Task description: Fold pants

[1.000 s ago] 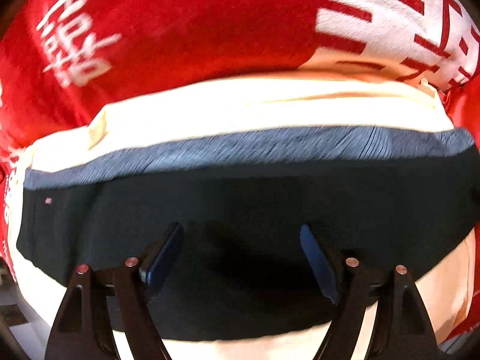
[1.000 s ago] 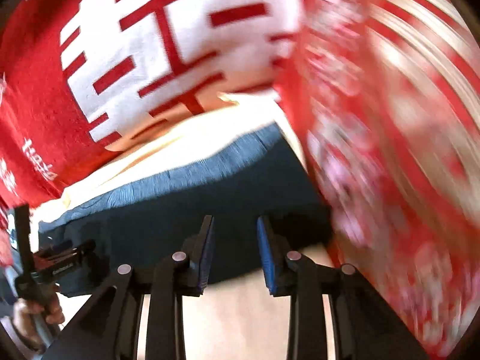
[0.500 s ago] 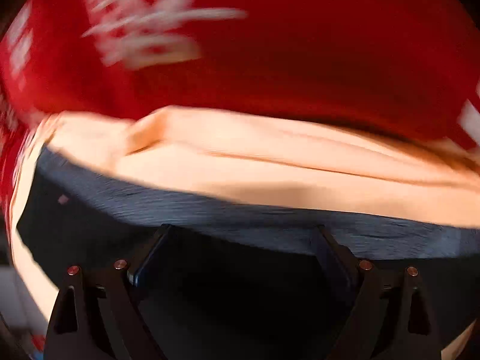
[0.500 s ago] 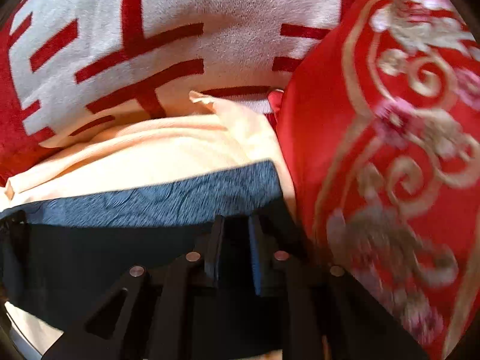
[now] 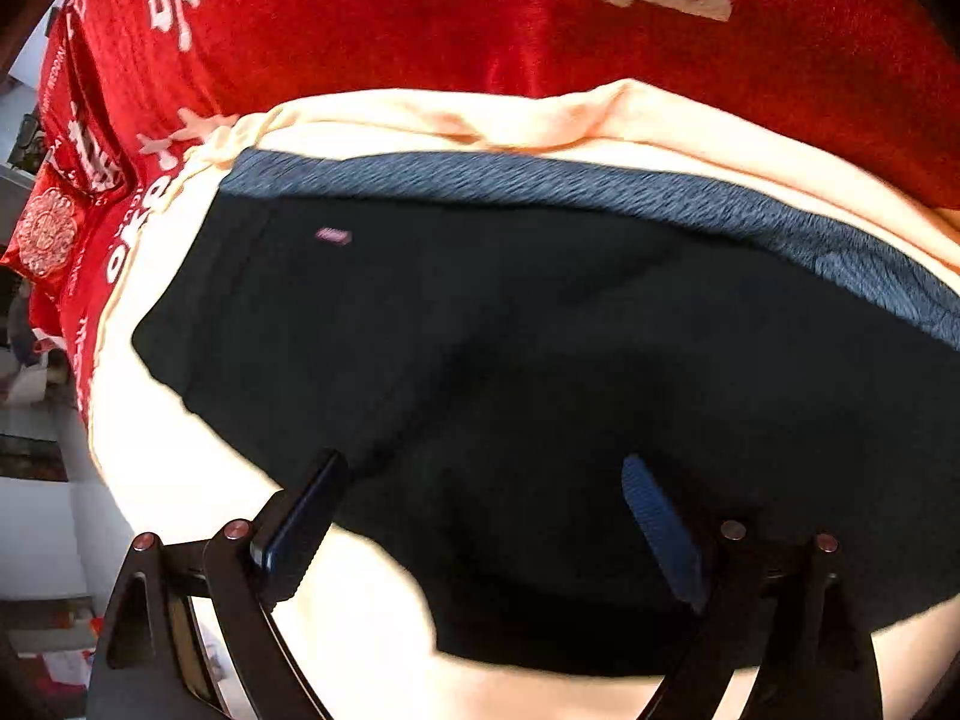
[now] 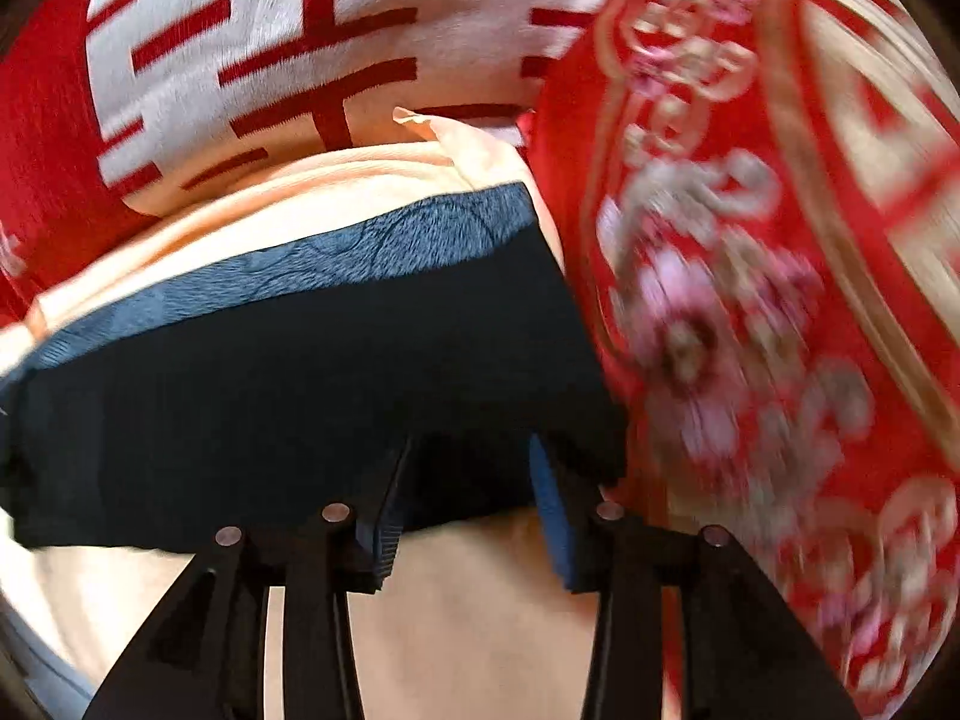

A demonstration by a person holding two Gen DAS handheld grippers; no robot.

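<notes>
The black pants (image 5: 480, 330) lie folded into a wide flat band on a peach cloth (image 5: 420, 120), with a blue-grey textured strip (image 5: 540, 186) showing along their far edge. My left gripper (image 5: 480, 468) hovers open and wide over the near edge of the pants, close to their left end, with nothing pinched. In the right wrist view the pants (image 6: 270, 390) end at a near right corner. My right gripper (image 6: 473, 450) stands over that corner, its jaws opening; the cloth's edge lies between them, but the pads do not press on it.
Everything rests on a red blanket with white characters (image 5: 420, 18). A red embroidered pillow (image 6: 750, 300) crowds the right side of the pants. The peach cloth (image 6: 480, 600) spreads toward me. A small red cushion (image 5: 48, 228) and the bed's edge show at the far left.
The left gripper has slid left along the pants, so their left end is in view. The right gripper's jaws narrowed over the right corner and have spread apart again.
</notes>
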